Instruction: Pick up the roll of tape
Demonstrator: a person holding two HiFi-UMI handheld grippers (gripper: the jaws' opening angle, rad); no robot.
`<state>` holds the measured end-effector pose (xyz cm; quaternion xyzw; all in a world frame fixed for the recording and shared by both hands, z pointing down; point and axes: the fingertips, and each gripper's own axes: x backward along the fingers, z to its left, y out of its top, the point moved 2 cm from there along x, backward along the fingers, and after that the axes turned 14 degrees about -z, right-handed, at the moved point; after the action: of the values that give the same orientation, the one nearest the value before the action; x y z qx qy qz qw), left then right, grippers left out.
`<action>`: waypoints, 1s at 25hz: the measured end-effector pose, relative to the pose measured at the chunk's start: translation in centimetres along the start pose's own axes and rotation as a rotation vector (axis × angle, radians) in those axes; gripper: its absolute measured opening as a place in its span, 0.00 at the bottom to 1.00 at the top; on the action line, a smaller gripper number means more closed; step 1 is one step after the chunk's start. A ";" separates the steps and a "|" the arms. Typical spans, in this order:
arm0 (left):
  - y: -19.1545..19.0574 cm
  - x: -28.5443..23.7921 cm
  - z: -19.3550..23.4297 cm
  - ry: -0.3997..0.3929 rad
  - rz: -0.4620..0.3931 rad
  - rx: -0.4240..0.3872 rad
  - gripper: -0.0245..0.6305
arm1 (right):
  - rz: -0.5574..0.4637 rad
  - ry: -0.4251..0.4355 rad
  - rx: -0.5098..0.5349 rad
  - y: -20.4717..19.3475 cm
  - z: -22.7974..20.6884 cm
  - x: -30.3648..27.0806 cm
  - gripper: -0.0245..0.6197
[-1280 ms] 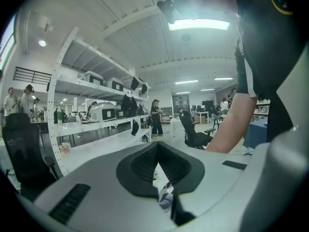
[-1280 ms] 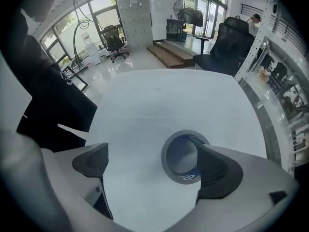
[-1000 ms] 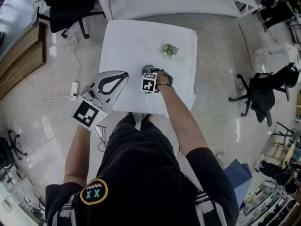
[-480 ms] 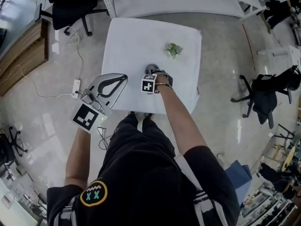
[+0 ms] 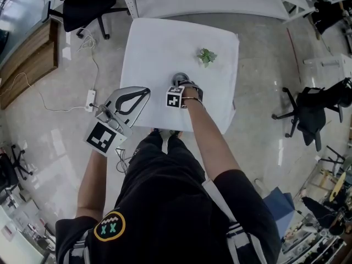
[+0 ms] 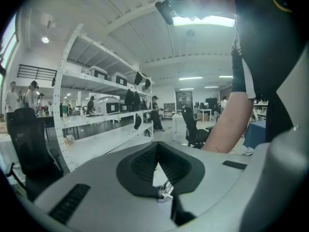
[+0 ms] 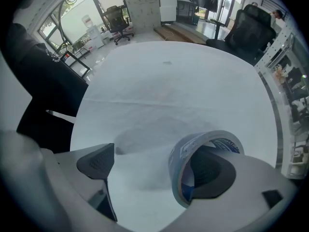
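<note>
tape [image 7: 179,154] sits on the near side of the table [image 7: 159,81]. our right gripper [image 7: 154,166] is wide; its jaws have just been closing, one in the hole, one outside left, not pressing yet. we judge the pinch is beginning. our left gripper [image 6: 157,145] is closed on nothing.

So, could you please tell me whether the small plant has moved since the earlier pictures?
No. The plant sits in the same spot as before, near the far right corner of the table.

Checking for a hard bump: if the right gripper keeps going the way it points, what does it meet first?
Probably the white table. The right gripper, jaws just closing, has one jaw inside the tape roll, its wall between them, not yet pinched.
</note>
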<state>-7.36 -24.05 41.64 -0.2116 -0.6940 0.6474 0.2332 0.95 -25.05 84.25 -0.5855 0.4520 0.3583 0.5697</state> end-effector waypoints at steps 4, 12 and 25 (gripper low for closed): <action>0.0 0.0 -0.3 -0.010 0.005 -0.005 0.06 | -0.002 -0.024 0.012 0.0 -0.2 0.1 0.80; 0.1 -0.3 -0.6 -0.005 0.010 -0.005 0.06 | 0.001 -0.018 0.030 -0.1 -0.7 0.6 0.61; 0.0 -0.3 -1.0 0.000 0.021 -0.016 0.06 | -0.021 -0.032 0.080 0.3 -0.5 1.2 0.18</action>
<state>-6.53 -23.39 41.68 -0.2209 -0.6970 0.6441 0.2247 1.01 -25.69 83.04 -0.5612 0.4506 0.3431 0.6036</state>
